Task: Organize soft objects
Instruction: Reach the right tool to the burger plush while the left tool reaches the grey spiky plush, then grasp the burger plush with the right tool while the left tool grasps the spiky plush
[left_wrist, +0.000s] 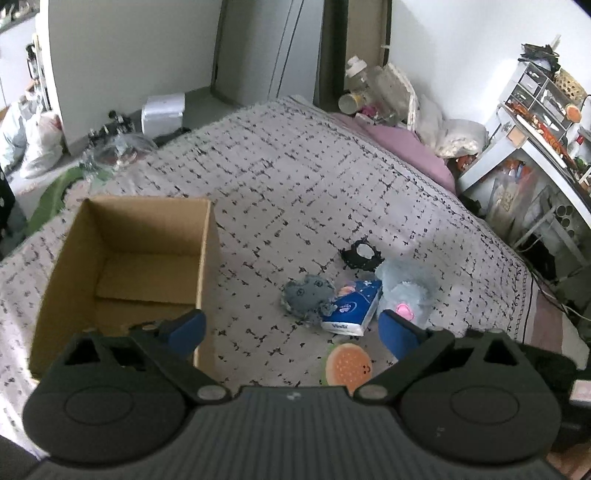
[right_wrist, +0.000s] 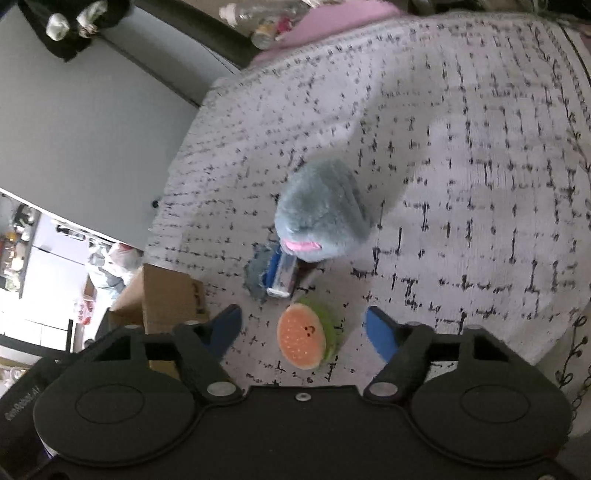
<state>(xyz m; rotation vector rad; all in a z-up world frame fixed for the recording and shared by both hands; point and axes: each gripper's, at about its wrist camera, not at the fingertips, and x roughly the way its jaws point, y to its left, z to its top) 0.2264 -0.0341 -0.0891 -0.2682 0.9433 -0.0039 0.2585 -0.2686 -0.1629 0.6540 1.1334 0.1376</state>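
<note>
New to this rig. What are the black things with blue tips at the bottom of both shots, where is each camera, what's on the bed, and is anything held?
There is no robot arm here: a person carries a handheld two-finger gripper in each hand, and a fisheye camera on each one looks forward along its fingers. The black body and blue tips low in each picture are that gripper itself.

The left wrist view shows the left gripper, jaws apart, holding nothing, above a patterned bedspread. An open cardboard box sits on its left.

On the bed lie a burger plush, a blue tissue pack, a grey plush, a fluffy pale blue toy and a black lacy item.

The right wrist view shows the right gripper, its fingers either side of the burger plush without touching it. Nothing is held.
</note>
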